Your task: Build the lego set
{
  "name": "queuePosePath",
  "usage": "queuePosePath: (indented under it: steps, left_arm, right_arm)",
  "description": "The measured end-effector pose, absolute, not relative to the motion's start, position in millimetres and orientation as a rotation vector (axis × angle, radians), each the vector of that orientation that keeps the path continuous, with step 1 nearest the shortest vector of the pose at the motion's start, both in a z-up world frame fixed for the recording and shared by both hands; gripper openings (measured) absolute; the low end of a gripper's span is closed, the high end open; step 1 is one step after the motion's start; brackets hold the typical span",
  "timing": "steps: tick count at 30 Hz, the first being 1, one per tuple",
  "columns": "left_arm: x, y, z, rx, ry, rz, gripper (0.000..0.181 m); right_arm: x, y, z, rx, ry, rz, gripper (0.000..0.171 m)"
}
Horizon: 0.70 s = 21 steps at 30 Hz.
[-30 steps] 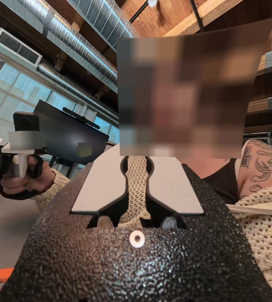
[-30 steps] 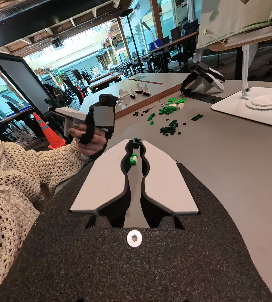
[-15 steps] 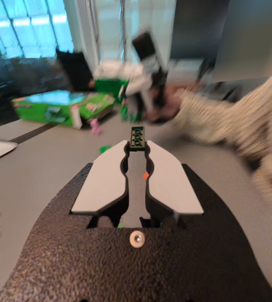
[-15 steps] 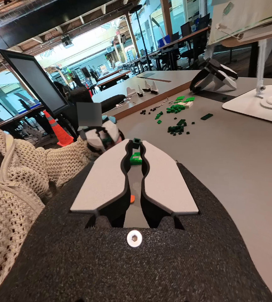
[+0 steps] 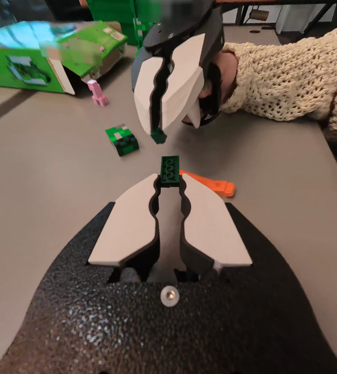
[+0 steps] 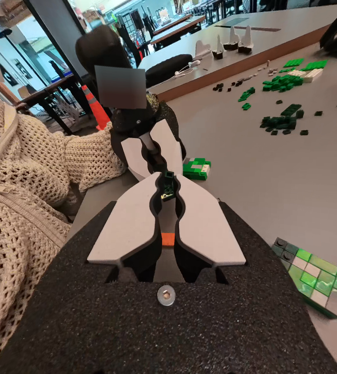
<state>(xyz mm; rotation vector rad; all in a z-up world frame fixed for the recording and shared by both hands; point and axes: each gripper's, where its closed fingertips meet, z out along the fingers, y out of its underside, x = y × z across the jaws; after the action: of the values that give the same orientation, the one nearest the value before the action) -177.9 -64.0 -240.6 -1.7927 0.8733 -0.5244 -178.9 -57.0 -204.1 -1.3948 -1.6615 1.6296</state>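
Note:
My left gripper (image 5: 170, 178) is shut on a dark green brick (image 5: 170, 171), underside up, just above the grey table (image 5: 42, 182). My right gripper (image 6: 168, 175) is shut on a small dark green brick (image 6: 168, 174). In the left wrist view the right gripper (image 5: 157, 131) points down at my brick, and its small brick (image 5: 158, 137) hangs a short gap beyond it. In the right wrist view the left gripper's white fingers (image 6: 133, 155) face mine, tip to tip. A small green built block (image 5: 123, 141) lies on the table to the left.
An orange brick separator (image 5: 210, 185) lies under the grippers. A green box (image 5: 32, 66) and a pink figure (image 5: 97, 93) stand behind. A green tiled plate (image 6: 315, 277) lies at the near right. Piles of loose green bricks (image 6: 281, 83) lie far right. A knitted sleeve (image 5: 285, 77) rests on the table. Both grippers' tips are close together, under 4 cm apart. Left tips and right tips are each some 11 centimeters from the small green built block (image 5: 123, 141).
My left gripper swung down from facing the person to the table and closed in on the right gripper. The right gripper tilted down towards it. Both bricks stayed gripped.

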Motion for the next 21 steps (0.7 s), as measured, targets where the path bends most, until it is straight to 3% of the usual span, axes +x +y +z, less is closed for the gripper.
queuePosePath:
  steps: [21]
  left_arm:
    - [-168, -74, -230, -1.673, 0.940, -0.584, 0.018]
  right_arm:
    - [-169, -72, -213, -1.104, -1.875, 1.426, 0.008]
